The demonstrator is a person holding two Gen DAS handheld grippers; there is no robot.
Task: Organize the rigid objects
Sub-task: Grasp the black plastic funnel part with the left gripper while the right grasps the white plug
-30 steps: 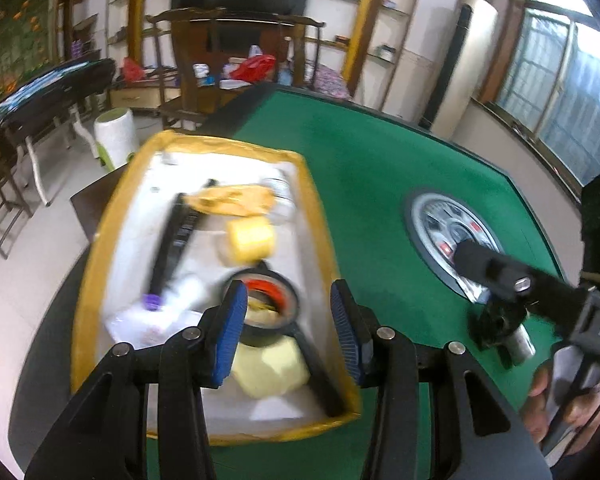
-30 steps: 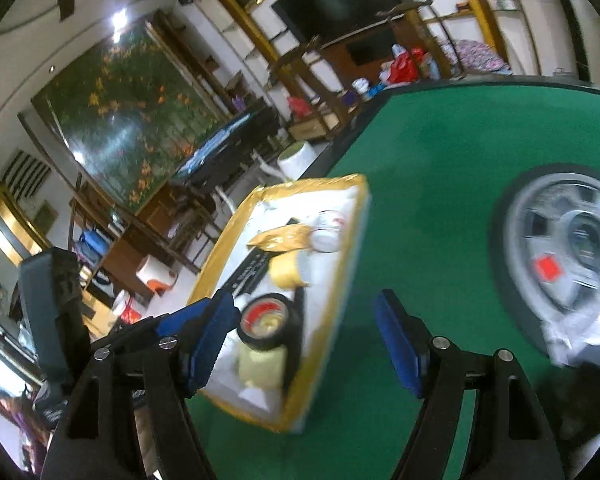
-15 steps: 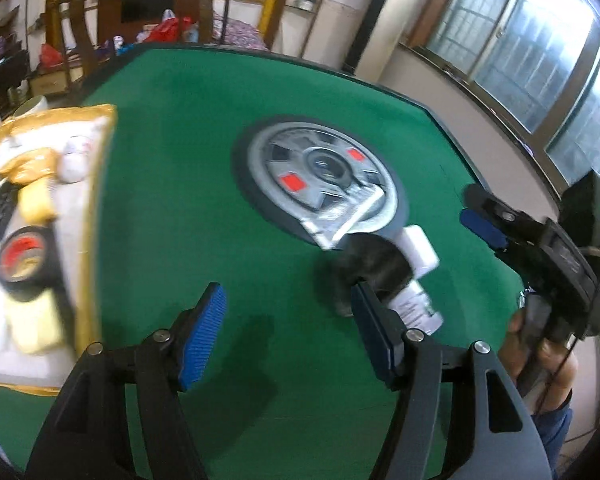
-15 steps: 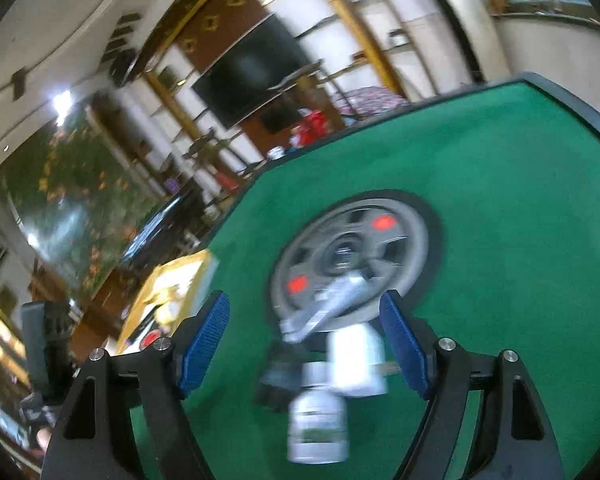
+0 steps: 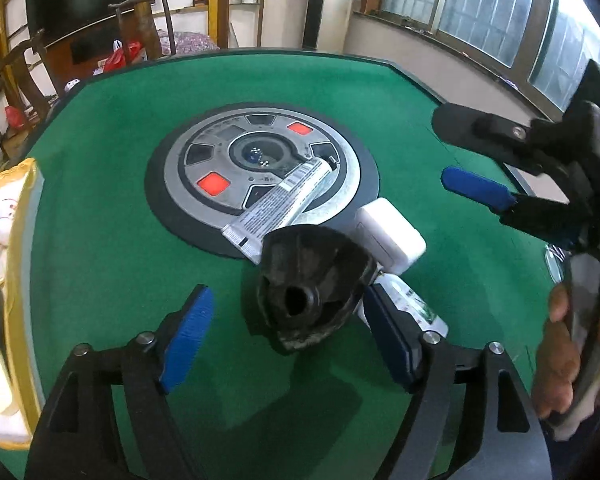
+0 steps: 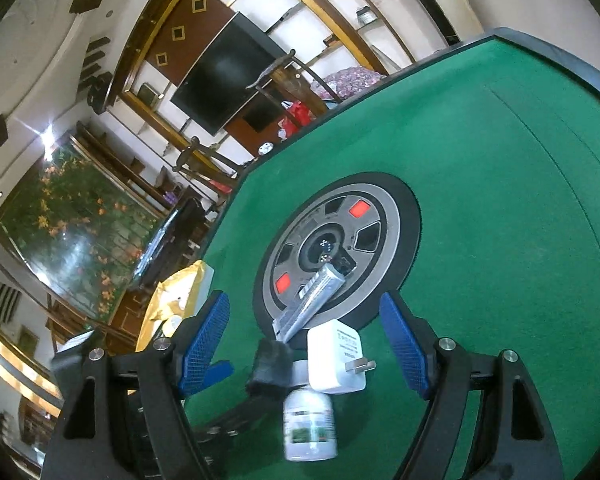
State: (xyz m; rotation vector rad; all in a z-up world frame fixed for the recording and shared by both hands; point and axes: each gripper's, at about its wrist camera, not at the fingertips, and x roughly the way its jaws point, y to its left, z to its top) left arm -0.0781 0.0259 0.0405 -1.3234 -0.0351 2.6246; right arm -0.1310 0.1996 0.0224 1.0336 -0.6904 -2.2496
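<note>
the left gripper is held with fingers apart, just widened, around the black funnel-shaped part untouched; the right gripper is spread at the white charger, toward 12 o'clock.

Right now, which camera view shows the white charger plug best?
The right wrist view: the white charger plug faces the camera, with its printed label and metal prongs visible. In the left wrist view the plug shows only a plain white side, partly behind the black funnel-shaped part.

A dark television hangs on the wall behind wooden chairs; windows line the side.
</note>
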